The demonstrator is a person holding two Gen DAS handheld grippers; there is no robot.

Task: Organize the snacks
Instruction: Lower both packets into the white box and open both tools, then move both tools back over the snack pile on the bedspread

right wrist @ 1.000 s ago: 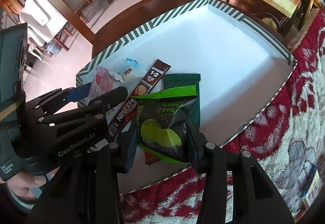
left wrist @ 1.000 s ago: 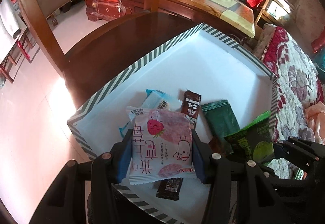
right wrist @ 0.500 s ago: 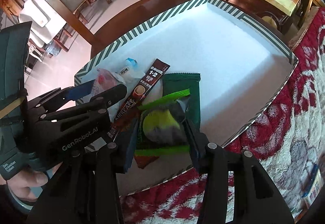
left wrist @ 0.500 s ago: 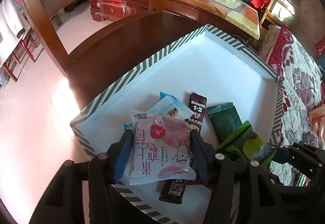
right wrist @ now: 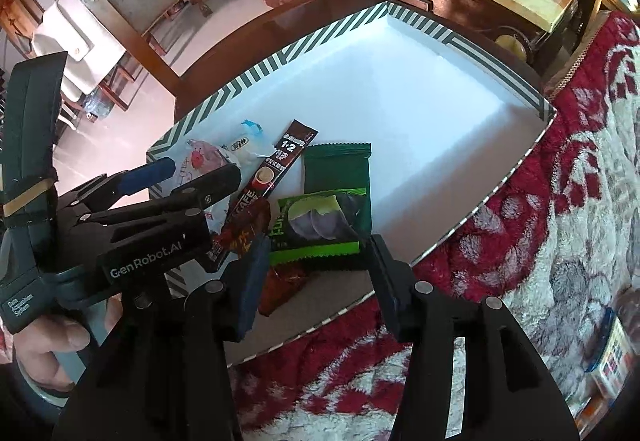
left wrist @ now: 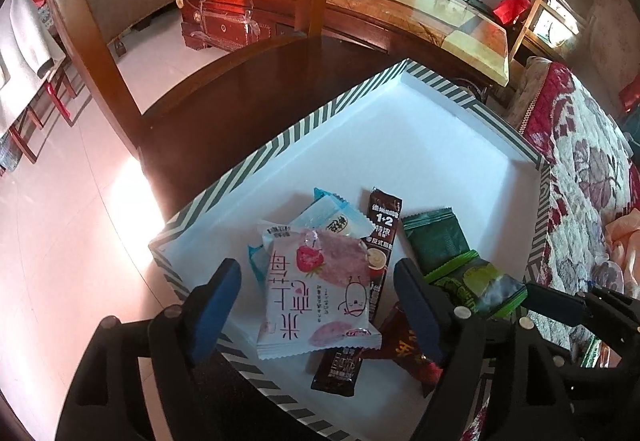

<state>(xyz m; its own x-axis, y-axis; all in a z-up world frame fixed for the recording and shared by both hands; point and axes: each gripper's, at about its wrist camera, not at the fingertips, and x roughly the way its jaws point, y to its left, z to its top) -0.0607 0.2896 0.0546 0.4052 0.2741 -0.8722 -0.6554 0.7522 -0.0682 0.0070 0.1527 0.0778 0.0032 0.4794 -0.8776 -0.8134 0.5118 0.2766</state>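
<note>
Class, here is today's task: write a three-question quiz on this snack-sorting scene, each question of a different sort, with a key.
1. True or false: the left claw is clamped on the pink strawberry snack packet.
2. Where does the brown coffee stick sachet lie? A: on the floral blanket. B: in the white tray with a striped rim. C: on the wooden chair.
3. Fill in: the packet lying between the fingers of the right claw is coloured ____.

Key
1. False; the jaws stand apart from it.
2. B.
3. Green: the bright green crisp packet.
</note>
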